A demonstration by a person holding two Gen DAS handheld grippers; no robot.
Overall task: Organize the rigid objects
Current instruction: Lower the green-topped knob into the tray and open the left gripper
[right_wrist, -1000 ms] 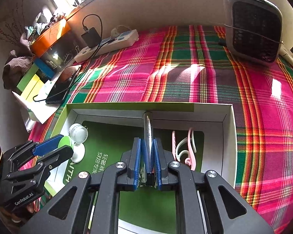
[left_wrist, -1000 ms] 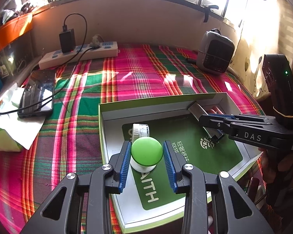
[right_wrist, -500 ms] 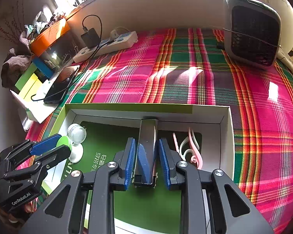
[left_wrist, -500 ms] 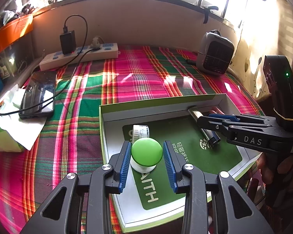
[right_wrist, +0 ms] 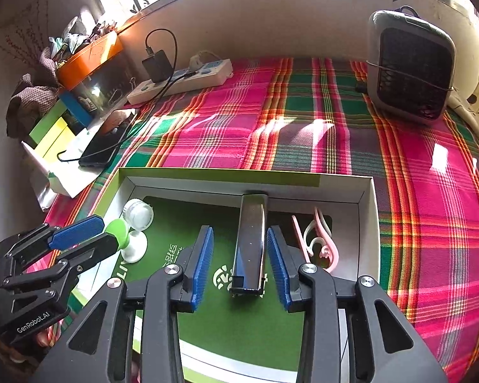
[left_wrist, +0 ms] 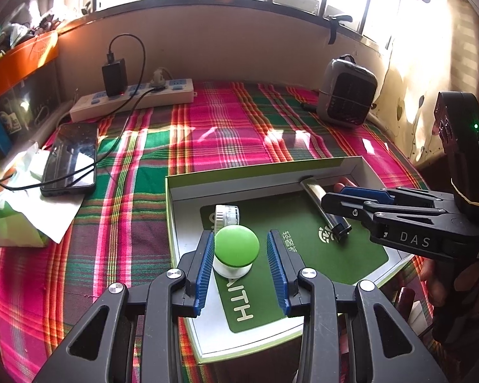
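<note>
Right, left side first: the left gripper [left_wrist: 241, 257] stands released, its blue ribbed pads either side of the green-capped white plastic bottle [left_wrist: 236, 250] at lower centre of the left wrist view. The left pad looks to be touching the cap; the right one has daylight beside it. That bottle stands upright on the green printed liner of the shallow white cardboard box with a green rim [left_wrist: 262, 169], and a small clear ribbed-lid jar [left_wrist: 226, 215] sits just behind it.

Moving right: the right gripper [right_wrist: 239, 260] is also released, jaws spread wide around the dark glossy flat metal bar [right_wrist: 250, 242], which lies on the liner with its far end against the box's back wall. No pad touches it.

Both pieces look already placed, so my read is that the step in hand is the let-go and withdrawal. Doing it well means lifting each gripper straight up and back, so no pad clips the tall bottle and tips it into the jar, or nudges the bar askew.

Now the views. The right wrist view shows the pink and white plastic hooks [right_wrist: 317, 239] in the box's right end; in the left wrist view they are almost hidden behind the right gripper. The left wrist view alone shows the gap at the bottle's cap.
</note>
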